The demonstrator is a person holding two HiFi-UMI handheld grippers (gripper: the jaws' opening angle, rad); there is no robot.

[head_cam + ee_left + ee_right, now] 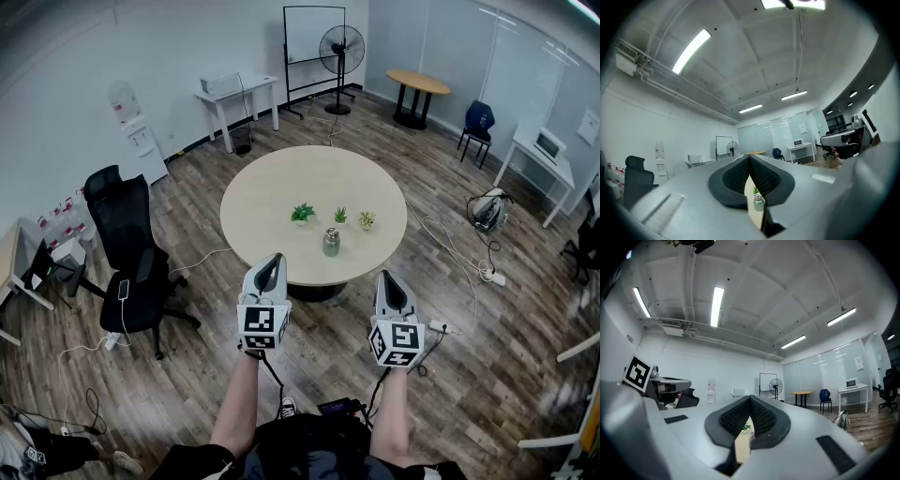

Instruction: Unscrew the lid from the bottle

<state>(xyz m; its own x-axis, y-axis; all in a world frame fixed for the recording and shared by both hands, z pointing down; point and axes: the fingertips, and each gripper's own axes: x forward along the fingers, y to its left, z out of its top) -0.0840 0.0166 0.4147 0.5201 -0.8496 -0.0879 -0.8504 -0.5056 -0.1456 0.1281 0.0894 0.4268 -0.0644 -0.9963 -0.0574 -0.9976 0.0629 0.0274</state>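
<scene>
In the head view we held both claws low, short of the near edge of the round table (272, 187). The left claw (270, 261) and the right claw (385, 277) pointed side by side toward the table, neither touching anything. The bottle (332, 243) stood upright on the table with its lid (332, 232) on. It was ahead of both claws, roughly between their lines and well apart from each. Three small plants (340, 216) stood in a row just beyond the bottle. An office chair (127, 244) sat on the floor off to the left claw's left.

In the left gripper view we saw that claw's jaws pressed together with nothing between them. Through the slit under the tips, the bottle showed ahead, slightly to the right, with a plant right behind it.

In the right gripper view the jaws again met, empty. The slit showed a strip of table and a plant ahead. We could make out only a sliver at the slit's right edge where the bottle would be. The left claw showed far off to the left.
</scene>
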